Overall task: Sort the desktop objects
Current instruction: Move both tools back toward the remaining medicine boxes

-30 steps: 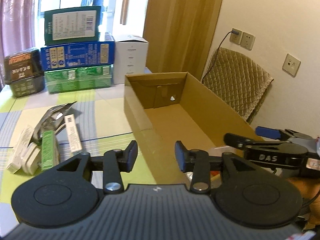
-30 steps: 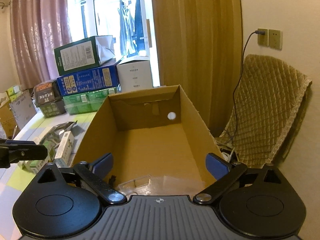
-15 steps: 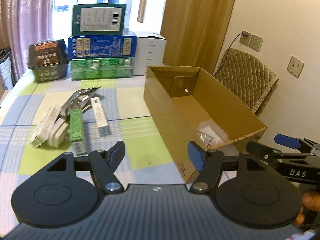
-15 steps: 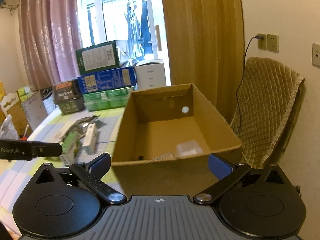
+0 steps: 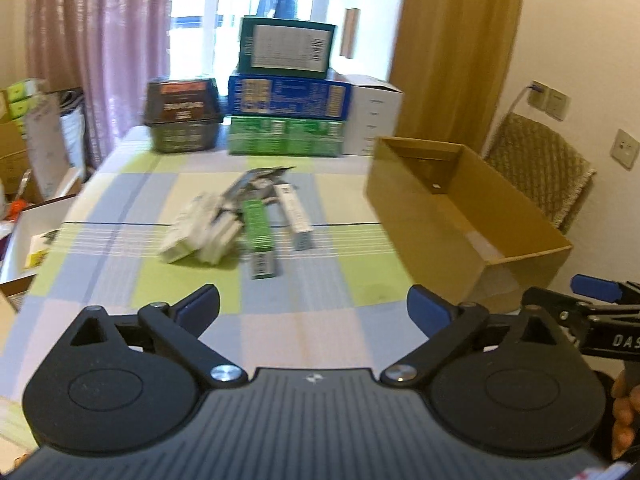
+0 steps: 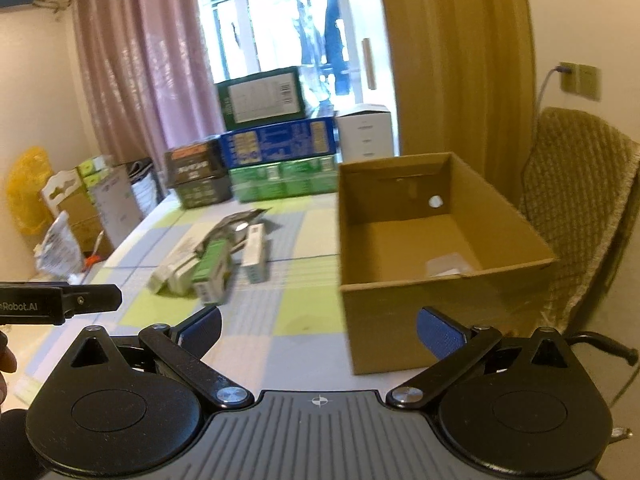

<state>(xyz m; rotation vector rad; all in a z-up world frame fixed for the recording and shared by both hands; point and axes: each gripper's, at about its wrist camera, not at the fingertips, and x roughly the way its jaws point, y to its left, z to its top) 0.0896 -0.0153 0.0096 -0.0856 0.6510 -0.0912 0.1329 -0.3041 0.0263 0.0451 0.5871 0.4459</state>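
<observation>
Bare tablecloth [image 5: 320, 316] ahead, carton [image 5: 460, 216] blocking right (box pile [image 5: 240, 224] beyond)

Quilted chair [image 6: 580, 208], pink curtain [image 6: 136, 60], wall sockets [image 5: 548, 98], yellow bag [image 6: 28, 188].

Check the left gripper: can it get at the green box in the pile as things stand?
Probably yes. The left gripper is open and empty, with bare tablecloth between it and the green box, whose near end sticks out of the pile.
</observation>
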